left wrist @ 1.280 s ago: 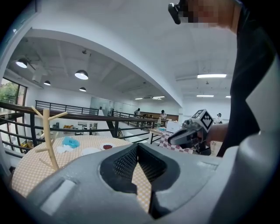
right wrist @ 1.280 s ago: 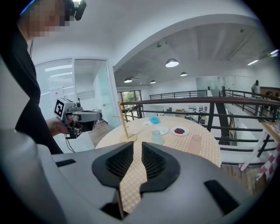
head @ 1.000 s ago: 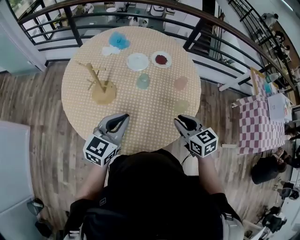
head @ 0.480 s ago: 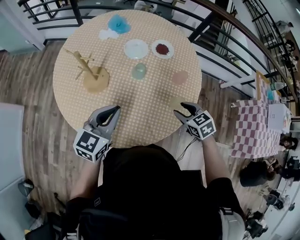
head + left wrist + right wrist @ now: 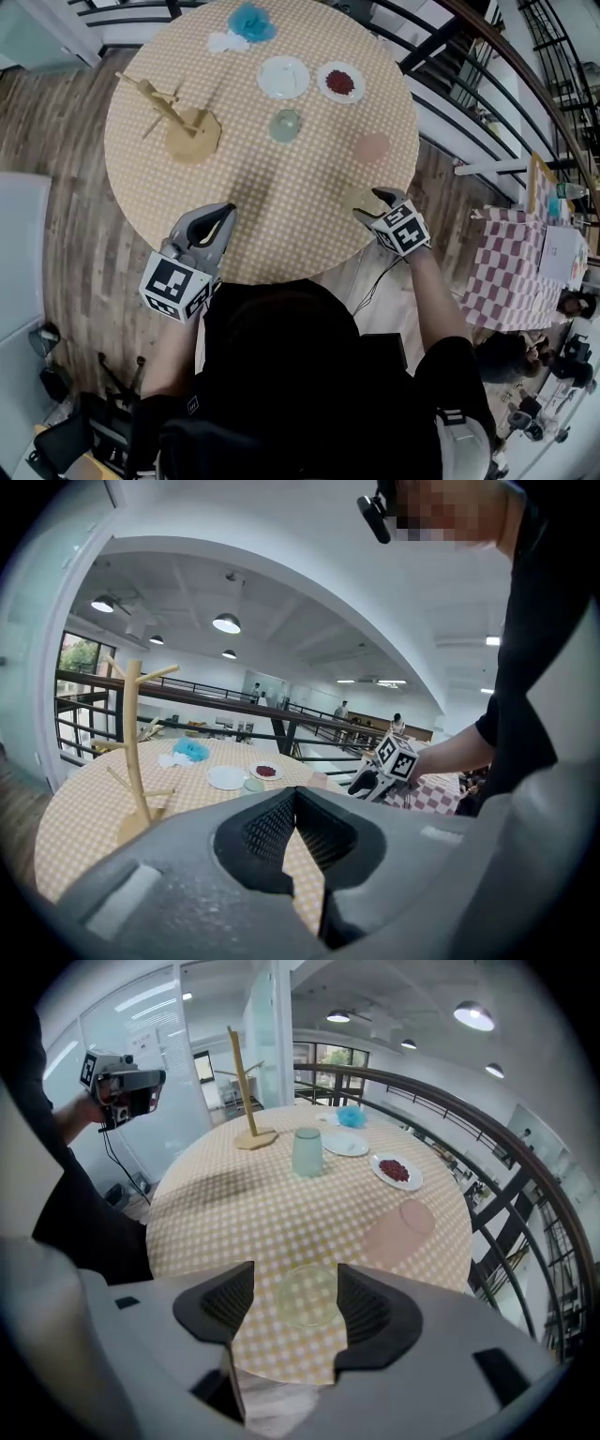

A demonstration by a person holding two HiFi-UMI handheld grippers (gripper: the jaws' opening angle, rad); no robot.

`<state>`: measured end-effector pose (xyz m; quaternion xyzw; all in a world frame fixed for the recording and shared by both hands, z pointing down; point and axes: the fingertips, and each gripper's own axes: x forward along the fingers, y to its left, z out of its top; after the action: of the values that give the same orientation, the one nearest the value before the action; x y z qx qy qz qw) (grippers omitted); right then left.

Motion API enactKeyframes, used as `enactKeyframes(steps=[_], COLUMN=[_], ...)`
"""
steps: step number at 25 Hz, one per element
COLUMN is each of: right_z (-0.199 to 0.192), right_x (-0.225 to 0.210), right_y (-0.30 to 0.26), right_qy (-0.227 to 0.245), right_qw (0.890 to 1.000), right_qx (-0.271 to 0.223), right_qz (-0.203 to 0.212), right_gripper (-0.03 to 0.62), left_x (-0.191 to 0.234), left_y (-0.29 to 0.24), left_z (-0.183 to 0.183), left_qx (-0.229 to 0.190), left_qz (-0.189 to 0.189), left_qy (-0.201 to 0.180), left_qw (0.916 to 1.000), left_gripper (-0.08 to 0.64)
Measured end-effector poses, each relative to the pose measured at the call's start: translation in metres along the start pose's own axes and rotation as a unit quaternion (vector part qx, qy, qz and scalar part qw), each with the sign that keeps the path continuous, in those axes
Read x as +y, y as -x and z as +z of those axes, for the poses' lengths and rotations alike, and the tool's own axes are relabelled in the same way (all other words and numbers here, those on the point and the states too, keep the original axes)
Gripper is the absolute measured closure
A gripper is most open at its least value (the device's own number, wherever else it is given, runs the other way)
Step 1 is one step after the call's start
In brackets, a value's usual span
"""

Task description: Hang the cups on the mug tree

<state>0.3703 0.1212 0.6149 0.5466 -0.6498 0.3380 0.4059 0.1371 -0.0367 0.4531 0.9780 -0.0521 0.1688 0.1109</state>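
Whereas a second ago the right hand-held gripper (image 5: 380, 202) hung at the near rim of the surface (image 5: 281, 206), short of the cups and with its jaws closer together, it has since reached forward over the cloth. Its jaws are opening and stand either side of the yellow cup (image 5: 307, 1295), with a gap showing at the left pad, so the cup is not gripped. The left hand-held gripper (image 5: 225, 214) remains over the near left edge, jaw tips together and empty. Surface: round, covered in a yellow-and-white checked cloth. Mug tree (image 5: 173, 111): pale wood, a slim upright stem with short angled pegs on a flat base, standing at the far left, all pegs bare. Yellow cup: translucent, pale, round-mouthed, near the front right edge. Green cup (image 5: 285, 125): translucent, upright, at the middle of the surface. Pink cup (image 5: 371, 146): translucent, lying on its side, between the green cup and the right edge. White plate (image 5: 282, 77): round, plain, beyond the green cup. Small dish (image 5: 340, 82): round, white, holding something dark red, just right of the plate. Blue tuft (image 5: 251, 21): fluffy, at the far edge, a white crumpled piece (image 5: 225, 41) beside it.
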Motion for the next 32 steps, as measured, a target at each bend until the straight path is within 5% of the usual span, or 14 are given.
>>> enactKeyframes(steps=[16,26,32], right_z=[-0.035,-0.016,0.033], right_x=[-0.011,-0.003,0.038], right_y=[-0.052,-0.039,-0.018], right_qy=[0.119,0.116,0.084], right_qw=[0.986,0.989,0.995], right_qx=[0.112,0.085,0.050], right_qz=[0.040,0.044,0.035], right_gripper=[0.267,0.270,0.269], left_x=[0.001,0.018,0.045], left_y=[0.001,0.047,0.084], left_z=[-0.027,0.000,-0.007], left_qx=[0.006,-0.022,-0.014], left_qz=[0.063,0.115,0.089], left_qy=[0.067,0.045,0.022], left_qw=[0.9957,0.9921,0.9957], left_gripper=[0.552,0.552,0.552])
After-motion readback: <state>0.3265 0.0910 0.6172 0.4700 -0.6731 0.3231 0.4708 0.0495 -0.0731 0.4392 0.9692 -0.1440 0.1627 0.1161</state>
